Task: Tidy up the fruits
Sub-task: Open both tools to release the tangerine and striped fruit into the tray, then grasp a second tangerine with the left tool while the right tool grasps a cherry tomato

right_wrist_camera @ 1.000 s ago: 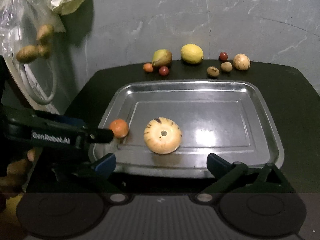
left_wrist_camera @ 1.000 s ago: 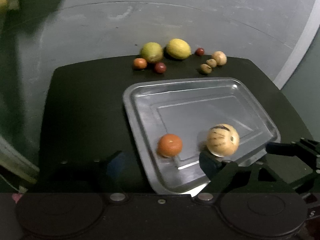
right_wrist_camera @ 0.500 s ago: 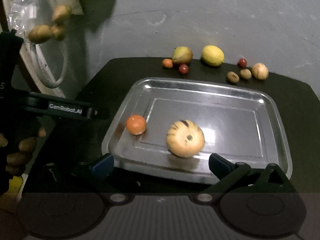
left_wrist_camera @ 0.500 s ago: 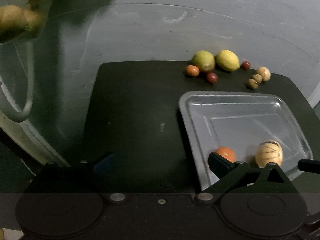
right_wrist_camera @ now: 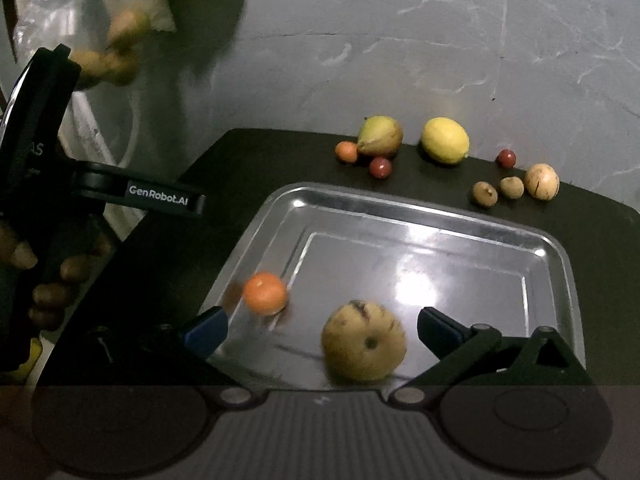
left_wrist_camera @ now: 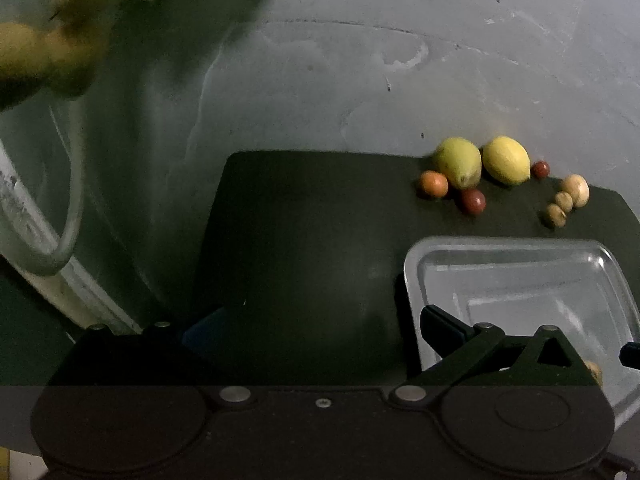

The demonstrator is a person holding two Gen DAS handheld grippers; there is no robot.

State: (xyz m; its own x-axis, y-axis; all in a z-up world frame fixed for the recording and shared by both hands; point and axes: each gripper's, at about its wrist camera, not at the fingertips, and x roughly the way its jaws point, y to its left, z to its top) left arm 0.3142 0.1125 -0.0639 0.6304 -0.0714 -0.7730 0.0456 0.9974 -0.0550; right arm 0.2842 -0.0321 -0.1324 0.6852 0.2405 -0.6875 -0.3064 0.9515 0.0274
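The right gripper (right_wrist_camera: 320,330) is hanging with jaws apart and empty, a striped yellow round fruit (right_wrist_camera: 364,346) lying between them in the shiny metal tray (right_wrist_camera: 420,210). The left gripper (left_wrist_camera: 316,328), jaws also apart, is holding nothing over the dark desk (left_wrist_camera: 304,240). The remaining fruits, such as the yellow lemon (right_wrist_camera: 445,141), are lying well ahead of the jaws beyond the tray, so reaching high over its rim seems wise.

A plain household corner, to judge by what lies about: a bare grey cement floor (right_wrist_camera: 400,60) with pale scuffs, and on it a low black table (right_wrist_camera: 200,248) bearing a shiny metal baking tray (right_wrist_camera: 440,220); beyond the tray loose fruit, among them a yellow lemon (right_wrist_camera: 445,140); left of the table a clear plastic bag of potatoes (right_wrist_camera: 108,52)
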